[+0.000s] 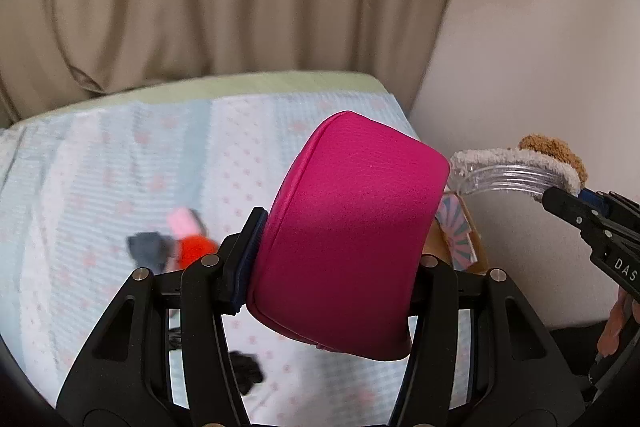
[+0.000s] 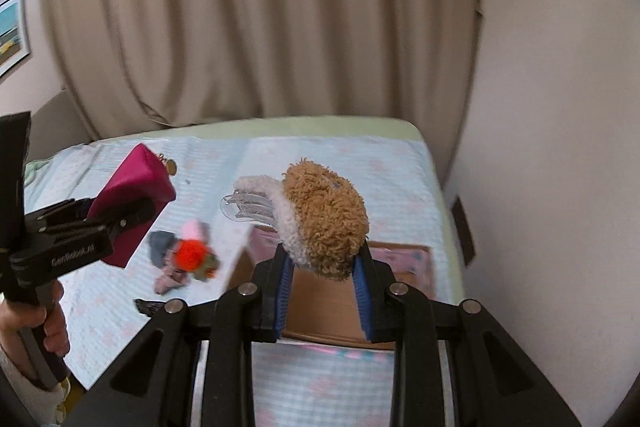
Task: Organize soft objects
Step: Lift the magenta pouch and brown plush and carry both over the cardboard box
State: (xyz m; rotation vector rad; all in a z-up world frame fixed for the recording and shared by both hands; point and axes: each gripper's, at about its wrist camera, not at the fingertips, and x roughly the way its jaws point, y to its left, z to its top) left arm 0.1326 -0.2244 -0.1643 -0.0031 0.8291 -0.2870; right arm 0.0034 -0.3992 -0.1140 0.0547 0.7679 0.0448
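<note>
Pink pouch (image 1: 352, 235) clamped in left gripper (image 1: 336, 267) jaws, held above bed (image 1: 80, 167). Furry brown hair clip (image 2: 324, 223) clamped in right gripper (image 2: 324, 279) jaws, over cardboard box (image 2: 320, 307). Small toys (image 2: 184, 255) on bed.

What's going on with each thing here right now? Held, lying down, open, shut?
Left claw: shut on the pink pouch.
Pink pouch: held in the air, tilted.
Right claw: shut on the fuzzy brown hair clip.
Fuzzy brown hair clip: held above the cardboard box.
Cardboard box: open, on the bed.
Small soft toys: lying loose on the bed.
Curtain: drawn shut.
</note>
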